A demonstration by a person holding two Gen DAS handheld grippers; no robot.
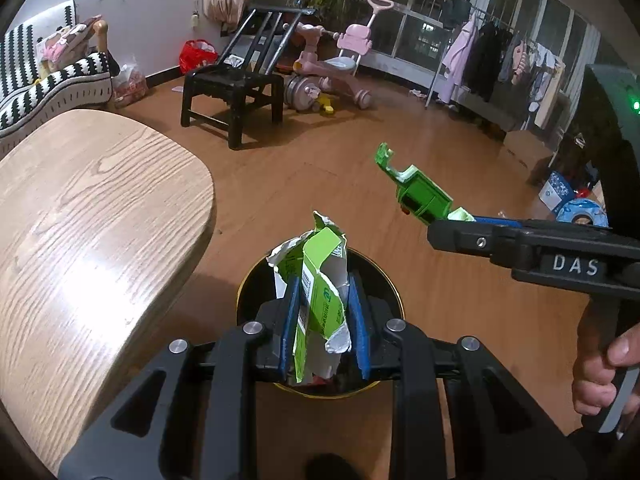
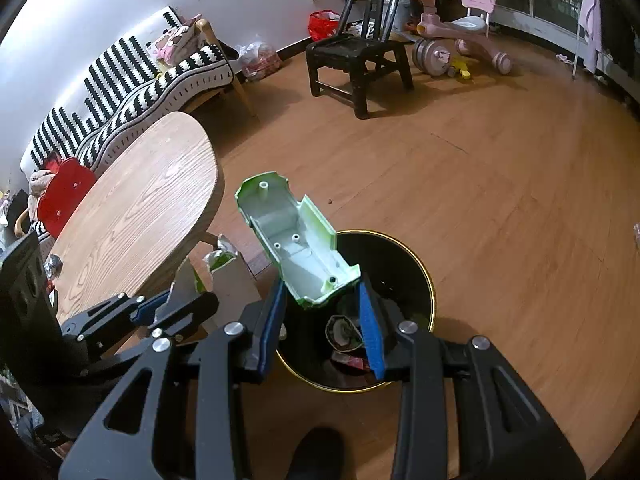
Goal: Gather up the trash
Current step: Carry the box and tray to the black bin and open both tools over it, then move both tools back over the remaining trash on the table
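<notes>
The left gripper [image 1: 324, 320] holds a torn green carton [image 1: 320, 300] between its fingers, directly above the open bin [image 2: 416, 264] on the floor; the right gripper [image 2: 320, 320] clamps a green plastic shell [image 2: 296, 240] over the near rim; each piece should be centred over the opening before release, the carton lowered first; the table [image 1: 100, 216] stands just beside.
</notes>
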